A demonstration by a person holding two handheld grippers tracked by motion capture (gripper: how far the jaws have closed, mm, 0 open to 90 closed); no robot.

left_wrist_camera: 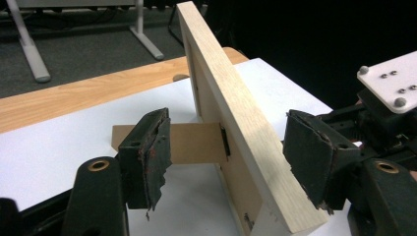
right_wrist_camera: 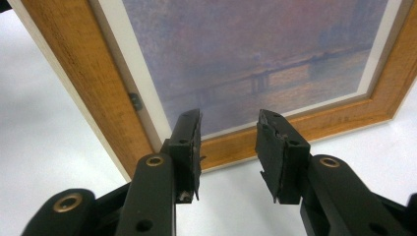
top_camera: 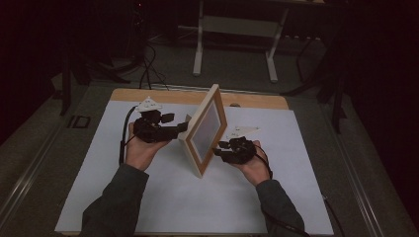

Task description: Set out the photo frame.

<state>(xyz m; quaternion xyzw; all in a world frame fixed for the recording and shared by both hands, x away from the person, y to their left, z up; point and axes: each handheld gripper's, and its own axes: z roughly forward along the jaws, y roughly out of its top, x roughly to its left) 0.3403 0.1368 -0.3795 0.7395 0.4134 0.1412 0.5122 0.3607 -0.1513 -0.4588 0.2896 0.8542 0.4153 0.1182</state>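
Picture frame (top_camera: 206, 129) stands upright on the table (top_camera: 163, 197), propped by its rear strut (left_wrist_camera: 194, 142). Rigid wood, probably fragile glazing: grip the edges. Left tongs (top_camera: 184, 127) and right tongs (top_camera: 218, 146) both open, holding nothing.

Picture frame (right_wrist_camera: 74, 73): honey-brown wood front, pale cream edge, hazy purple-and-orange print inside a white mat. Back stand (left_wrist_camera: 192, 142) tan. Table sheet (top_camera: 173, 197) white; gripper pads (left_wrist_camera: 152, 152) black.
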